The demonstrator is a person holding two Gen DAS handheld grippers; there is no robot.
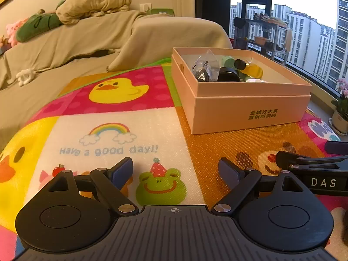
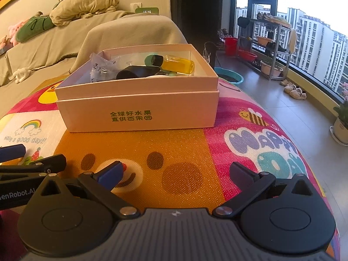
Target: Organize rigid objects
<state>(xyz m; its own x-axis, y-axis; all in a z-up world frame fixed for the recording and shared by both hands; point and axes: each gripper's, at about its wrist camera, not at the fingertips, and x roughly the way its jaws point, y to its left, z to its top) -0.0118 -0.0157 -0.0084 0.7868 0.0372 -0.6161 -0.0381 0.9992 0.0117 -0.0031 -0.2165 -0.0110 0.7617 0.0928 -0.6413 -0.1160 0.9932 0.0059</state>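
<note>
Bright cartoon-printed play mat (image 2: 184,143) covers the table, and it is the nearest thing under both cameras. At six o'clock in the left wrist view the left tongs (image 1: 175,169) stand spread wide with nothing between their blue-padded fingers, over a printed green frog; the right tongs (image 2: 176,171) are likewise spread and empty above the orange panel of the mat, and each tool shows at the edge of the other's view, so the two sit side by side. No loose object lies on the visible mat near either one. Further off, at about twelve o'clock from the right tongs and one o'clock from the left, sits the pale pink cardboard box with green printed characters (image 2: 139,108), open-topped, holding the task's things: a small bottle of yellow liquid with a black cap (image 2: 177,65), a black wedge-shaped case (image 2: 139,71), a crumpled clear plastic bag (image 1: 205,65) and a green round piece (image 2: 149,59). Beyond stand a sofa under a beige cover (image 1: 87,39) at eleven o'clock and the window with tower blocks (image 1: 304,28) at two o'clock. As I judge it, the gathering step is done or nearly so; the next move calls for checking whether anything is left out, or withdrawing.
</note>
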